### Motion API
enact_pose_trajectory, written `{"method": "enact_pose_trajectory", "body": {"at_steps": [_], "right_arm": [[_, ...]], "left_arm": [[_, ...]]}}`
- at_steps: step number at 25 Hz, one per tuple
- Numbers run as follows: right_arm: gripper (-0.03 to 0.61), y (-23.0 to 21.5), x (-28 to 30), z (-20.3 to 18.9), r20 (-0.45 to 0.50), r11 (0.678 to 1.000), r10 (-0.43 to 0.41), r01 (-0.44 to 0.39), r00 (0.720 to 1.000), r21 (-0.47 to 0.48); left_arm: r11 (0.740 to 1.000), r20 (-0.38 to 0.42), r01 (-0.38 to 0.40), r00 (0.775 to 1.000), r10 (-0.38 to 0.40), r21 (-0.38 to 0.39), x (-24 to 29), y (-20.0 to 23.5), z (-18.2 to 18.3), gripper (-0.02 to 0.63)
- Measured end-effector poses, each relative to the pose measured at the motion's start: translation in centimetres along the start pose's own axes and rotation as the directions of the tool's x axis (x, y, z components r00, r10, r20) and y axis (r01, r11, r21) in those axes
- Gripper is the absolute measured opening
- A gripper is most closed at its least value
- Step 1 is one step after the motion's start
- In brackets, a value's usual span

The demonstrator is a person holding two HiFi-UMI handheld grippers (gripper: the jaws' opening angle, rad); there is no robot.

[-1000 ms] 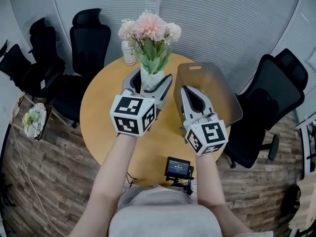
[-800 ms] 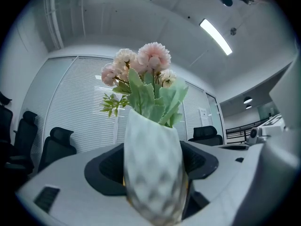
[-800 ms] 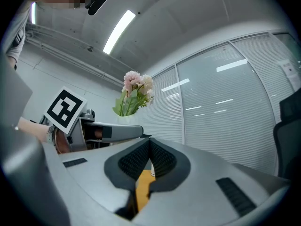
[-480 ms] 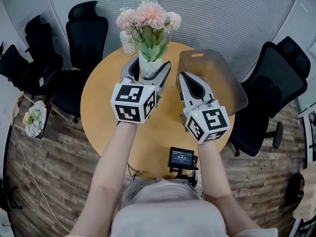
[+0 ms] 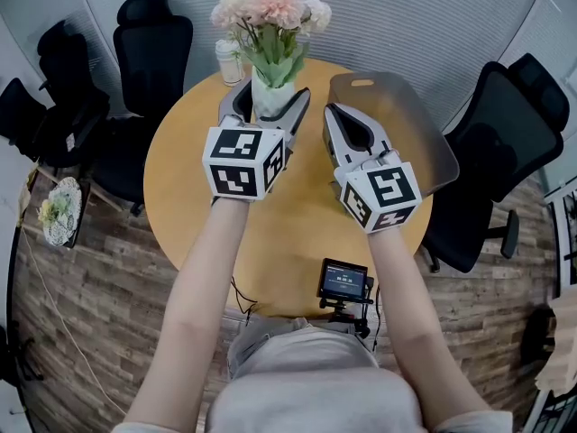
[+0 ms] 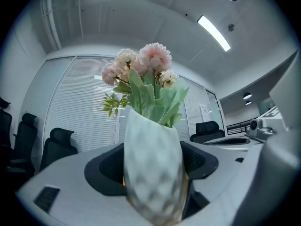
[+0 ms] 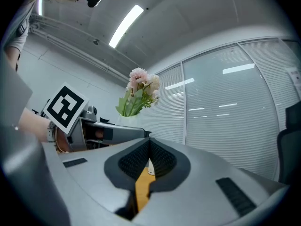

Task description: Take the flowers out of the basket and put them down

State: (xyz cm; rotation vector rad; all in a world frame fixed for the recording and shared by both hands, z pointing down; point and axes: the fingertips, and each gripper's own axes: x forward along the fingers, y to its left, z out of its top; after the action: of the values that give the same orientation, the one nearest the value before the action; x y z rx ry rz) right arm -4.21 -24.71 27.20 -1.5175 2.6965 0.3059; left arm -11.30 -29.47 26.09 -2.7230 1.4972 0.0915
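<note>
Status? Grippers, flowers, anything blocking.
Left gripper shut on vase of flowers. Right gripper shut, empty. Vase out of basket, to its left, not released. Jar just behind vase.

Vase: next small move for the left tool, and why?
Probably lower it onto the table beside the basket, ready to release. The left tool grips the vase, flowers in it, already outside the basket; whether its base touches the table is unclear.

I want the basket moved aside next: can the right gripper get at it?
Probably yes: the right gripper, shut and empty, is at the edge of the basket with nothing between them; its jaws would need opening first.
</note>
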Motion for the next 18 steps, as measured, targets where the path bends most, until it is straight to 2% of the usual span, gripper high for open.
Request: {"method": "enact_pose_trajectory", "body": {"at_steps": [7, 18], "right_arm": [[0.025, 1.4, 1.6, -2.6, -0.039, 0.998, 0.057, -0.057, 0.998, -0.001], [0.025, 1.4, 2.1, -6.2, -0.073, 0.997, 0.067, -0.064, 0.995, 0.033]], "left_arm": [[1.000, -0.010, -0.006, 1.000, 0.006, 0.012, 0.6, 0.7, -1.4, 0.350], [1.000, -0.030, -0.024, 0.999, 0.025, 0.015, 0.7, 2.4, -4.7, 0.350]]}}
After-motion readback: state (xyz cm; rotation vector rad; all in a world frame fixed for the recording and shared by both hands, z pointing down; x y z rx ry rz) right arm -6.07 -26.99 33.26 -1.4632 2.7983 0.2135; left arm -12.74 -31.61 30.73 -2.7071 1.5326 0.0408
